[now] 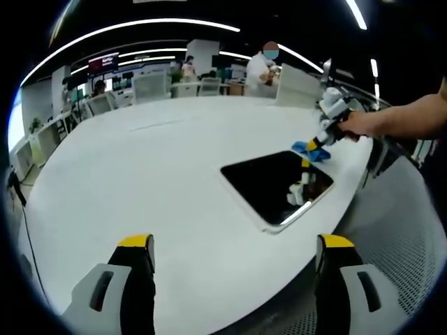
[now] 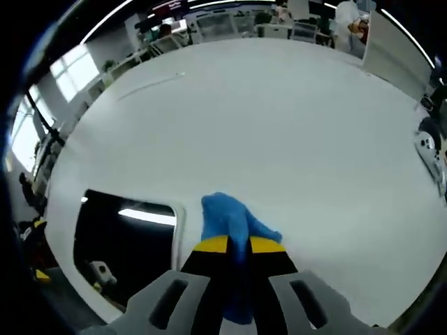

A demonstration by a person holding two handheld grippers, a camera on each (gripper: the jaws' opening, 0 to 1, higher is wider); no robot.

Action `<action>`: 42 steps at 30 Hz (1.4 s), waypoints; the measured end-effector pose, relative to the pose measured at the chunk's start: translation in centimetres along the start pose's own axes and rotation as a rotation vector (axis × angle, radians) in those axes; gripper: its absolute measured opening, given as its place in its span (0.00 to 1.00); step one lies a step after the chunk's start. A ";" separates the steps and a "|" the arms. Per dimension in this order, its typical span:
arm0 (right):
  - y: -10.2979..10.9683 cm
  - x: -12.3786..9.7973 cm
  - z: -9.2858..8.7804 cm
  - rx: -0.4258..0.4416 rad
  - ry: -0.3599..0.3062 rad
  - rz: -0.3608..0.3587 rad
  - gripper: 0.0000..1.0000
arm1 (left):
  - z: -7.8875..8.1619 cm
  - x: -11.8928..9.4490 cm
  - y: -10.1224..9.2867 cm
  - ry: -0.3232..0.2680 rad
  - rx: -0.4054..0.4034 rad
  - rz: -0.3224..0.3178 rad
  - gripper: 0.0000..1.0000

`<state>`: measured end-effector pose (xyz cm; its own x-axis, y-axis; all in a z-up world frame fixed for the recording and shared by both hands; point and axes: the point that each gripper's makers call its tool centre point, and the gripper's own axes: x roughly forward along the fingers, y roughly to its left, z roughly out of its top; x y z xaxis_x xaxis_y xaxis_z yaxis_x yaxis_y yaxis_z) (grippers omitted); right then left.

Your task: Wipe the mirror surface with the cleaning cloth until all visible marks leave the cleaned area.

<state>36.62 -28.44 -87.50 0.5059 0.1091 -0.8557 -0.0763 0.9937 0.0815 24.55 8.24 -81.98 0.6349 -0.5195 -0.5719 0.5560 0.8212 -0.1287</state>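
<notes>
Left gripper (image 1: 235,246): jaws spread wide apart, nothing between them, hovering over the near part of the white table (image 1: 160,167).

Right gripper (image 2: 239,244): jaws clamped on the blue cloth (image 2: 230,218), which bunches up past the yellow tips. In the left gripper view the same gripper (image 1: 320,143) comes in from the right, held by a person's hand (image 1: 360,125), with the cloth (image 1: 309,149) at the far edge of the mirror (image 1: 269,183).

The mirror lies flat on the table near its right edge: dark glass, pale frame, reflecting the gripper. In the right gripper view the mirror (image 2: 126,241) sits left of the cloth. The cloth is just beside the mirror's frame, over bare table; can't tell whether it touches the frame.

Marks on the glass: too dark to tell.

Background: desks, chairs and 1 person standing (image 1: 262,70) at the far side.
</notes>
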 end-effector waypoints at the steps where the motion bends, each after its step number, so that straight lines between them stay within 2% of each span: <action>1: 0.5 -0.4 -0.1 -0.063 -0.008 0.047 0.09 | 0.0 0.0 0.0 0.000 0.000 0.001 0.96; 3: 0.6 -1.0 -0.1 -0.049 -0.022 0.048 0.15 | 0.1 -0.1 0.0 -0.002 -0.001 0.003 0.96; 5: 1.1 -1.5 0.6 -0.082 -0.085 0.107 0.16 | 0.1 -0.1 0.0 -0.002 -0.002 0.003 0.96; 6: 1.2 -1.8 0.5 -0.085 -0.092 0.125 0.16 | 0.1 -0.1 0.0 -0.003 -0.004 0.002 0.96; 7: 0.7 -2.4 -0.2 -0.066 -0.060 0.121 0.17 | 0.1 0.0 0.0 -0.004 -0.010 0.000 0.96; 8: 0.5 -2.7 -0.2 -0.069 -0.069 0.131 0.19 | 0.1 0.0 0.0 -0.004 -0.017 -0.001 0.96; 10: 0.9 -4.0 0.6 -0.127 -0.157 0.196 0.27 | 0.1 -0.1 -0.1 -0.005 -0.013 0.000 0.96; 12: 0.5 -5.1 0.7 -0.219 -0.204 0.228 0.31 | 0.2 -0.1 -0.1 -0.011 -0.016 0.002 0.96; 13: -0.1 -5.4 0.8 -0.231 -0.222 0.199 0.29 | 0.3 -0.1 0.0 -0.015 -0.014 0.005 0.96; 14: -0.6 -6.4 0.5 -0.295 -0.228 0.181 0.27 | 0.3 -0.1 0.0 -0.016 -0.014 0.007 0.96; 16: -0.6 -7.6 0.5 -0.284 -0.267 0.189 0.25 | 0.2 -0.1 0.0 -0.009 -0.013 0.009 0.96; 18: -0.8 -8.7 0.0 -0.263 -0.287 0.218 0.33 | 0.2 -0.1 -0.1 -0.004 -0.008 0.004 0.96; 20: -1.6 -9.5 -0.1 -0.276 -0.334 0.195 0.43 | 0.1 -0.1 -0.2 -0.002 -0.007 0.002 0.96; 21: -2.0 -9.9 -0.2 -0.319 -0.356 0.181 0.47 | 0.2 0.0 -0.1 -0.003 -0.010 0.006 0.96; 23: -2.5 -10.5 -1.1 -0.357 -0.356 0.163 0.46 | 0.3 0.0 -0.3 -0.006 -0.008 0.008 0.97; 26: -2.9 -10.9 -2.5 -0.330 -0.357 0.178 0.55 | 0.3 0.0 -0.2 -0.001 0.002 0.009 0.97; 28: -3.2 -11.1 -3.2 -0.310 -0.369 0.188 0.71 | 0.3 0.0 -0.1 -0.006 -0.006 0.013 0.97; 31: -3.5 -11.2 -3.6 -0.291 -0.401 0.191 0.86 | 0.4 -0.1 -0.1 -0.011 -0.011 0.012 0.97; 33: -2.9 -11.2 -3.8 -0.245 -0.429 0.247 0.93 | 0.3 0.0 -0.1 -0.007 -0.008 0.009 0.97; 35: -1.9 -11.1 -4.5 -0.240 -0.432 0.308 0.97 | 0.2 0.0 -0.2 -0.004 -0.008 0.005 0.97; 42: -1.4 -10.4 -5.3 -0.237 -0.462 0.276 1.00 | 0.4 -0.1 0.2 -0.014 -0.015 0.021 0.97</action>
<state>26.90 -31.08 -81.42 0.7577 0.4155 -0.5032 -0.4220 0.9002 0.1078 24.80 8.33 -81.59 0.6538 -0.5058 -0.5628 0.5349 0.8350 -0.1290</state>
